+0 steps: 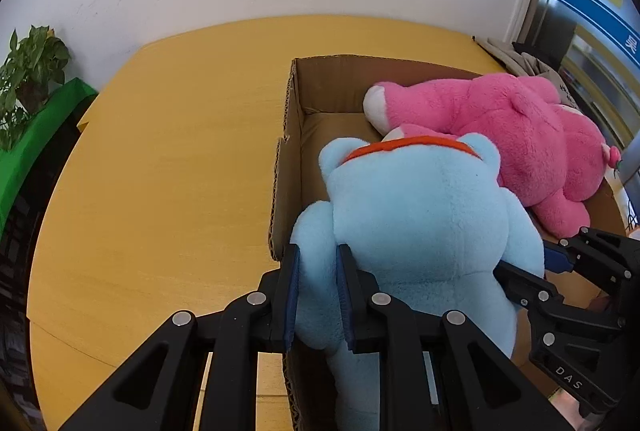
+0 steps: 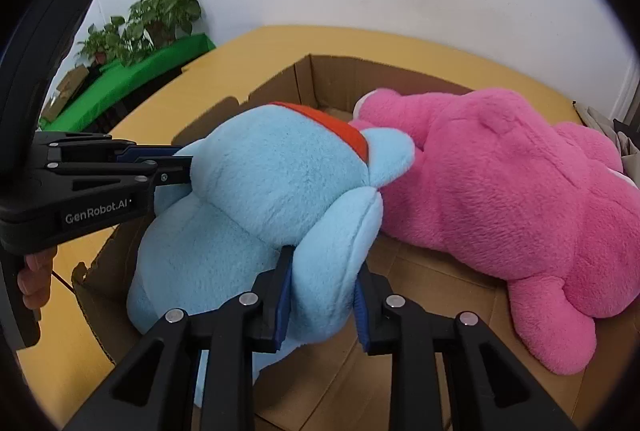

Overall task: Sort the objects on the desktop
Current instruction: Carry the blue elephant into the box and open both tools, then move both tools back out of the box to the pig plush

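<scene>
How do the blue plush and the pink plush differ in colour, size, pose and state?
The blue plush is light blue with a red collar; the pink plush is all pink with white paw tips. The blue one looks smaller than the pink one. The blue one is gripped by the left gripper and right gripper; the pink one lies free on its side. Both are soft toys over the box.
</scene>
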`<state>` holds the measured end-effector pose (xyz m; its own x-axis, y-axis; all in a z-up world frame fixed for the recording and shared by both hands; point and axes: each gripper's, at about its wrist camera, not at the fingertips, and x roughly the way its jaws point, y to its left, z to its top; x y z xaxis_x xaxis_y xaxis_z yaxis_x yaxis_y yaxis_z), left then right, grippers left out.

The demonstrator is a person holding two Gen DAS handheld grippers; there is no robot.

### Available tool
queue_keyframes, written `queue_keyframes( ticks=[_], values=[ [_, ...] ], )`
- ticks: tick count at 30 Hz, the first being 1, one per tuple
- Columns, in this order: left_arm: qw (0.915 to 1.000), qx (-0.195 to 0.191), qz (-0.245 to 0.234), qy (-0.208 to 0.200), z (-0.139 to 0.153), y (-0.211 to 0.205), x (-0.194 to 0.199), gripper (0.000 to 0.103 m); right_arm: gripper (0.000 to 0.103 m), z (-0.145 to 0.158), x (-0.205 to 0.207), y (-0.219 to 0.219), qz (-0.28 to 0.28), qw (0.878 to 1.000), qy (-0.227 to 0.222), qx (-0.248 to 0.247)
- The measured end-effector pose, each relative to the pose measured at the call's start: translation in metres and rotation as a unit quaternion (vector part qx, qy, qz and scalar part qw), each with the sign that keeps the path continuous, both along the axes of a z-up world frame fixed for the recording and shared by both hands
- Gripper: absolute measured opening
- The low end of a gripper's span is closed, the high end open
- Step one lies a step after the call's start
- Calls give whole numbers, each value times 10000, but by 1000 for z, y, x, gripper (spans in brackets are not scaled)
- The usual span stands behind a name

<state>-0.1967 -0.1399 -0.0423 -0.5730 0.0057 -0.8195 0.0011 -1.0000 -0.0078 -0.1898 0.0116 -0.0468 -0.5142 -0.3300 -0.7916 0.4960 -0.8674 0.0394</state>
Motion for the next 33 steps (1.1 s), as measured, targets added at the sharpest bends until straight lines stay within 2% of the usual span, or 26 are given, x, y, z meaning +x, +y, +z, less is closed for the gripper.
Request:
queue_keyframes(
  ticks=[3,6,7,8,9,10,11,17,21,27,33],
  values=[
    [9999,-106,22,35,-3,3,0,20,30,0,-5,1,-96,9999,-108,-24],
    [9999,-124,7,107,0,13,6,26,40,1,-4,9,-267,9996,-78,-66],
    [9999,-76,-7,129,2,13,8,31,52,3,-2,13,-347,9994,-11,-40],
    [9999,-45,20,158,5,11,11,38,70,6,4,20,-421,9991,104,-30],
    [9997,-81,131,199,11,10,16,68,79,13,10,27,-527,9982,264,-101],
    [9991,-158,280,290,17,9,22,94,82,20,16,35,-639,9968,431,-188],
    [9982,-181,378,439,26,8,31,99,82,27,20,42,-730,9954,533,-307],
    [9920,141,465,1169,82,17,96,103,86,71,60,84,-1196,9834,1136,-760],
    [9890,131,339,1431,103,45,136,103,87,94,92,113,-1434,9750,1482,-832],
    [9841,229,152,1754,118,92,185,103,88,108,129,150,-1591,9702,1703,-668],
    [9833,510,83,1747,116,112,209,103,88,111,152,168,-1724,9688,1753,-305]
  ],
)
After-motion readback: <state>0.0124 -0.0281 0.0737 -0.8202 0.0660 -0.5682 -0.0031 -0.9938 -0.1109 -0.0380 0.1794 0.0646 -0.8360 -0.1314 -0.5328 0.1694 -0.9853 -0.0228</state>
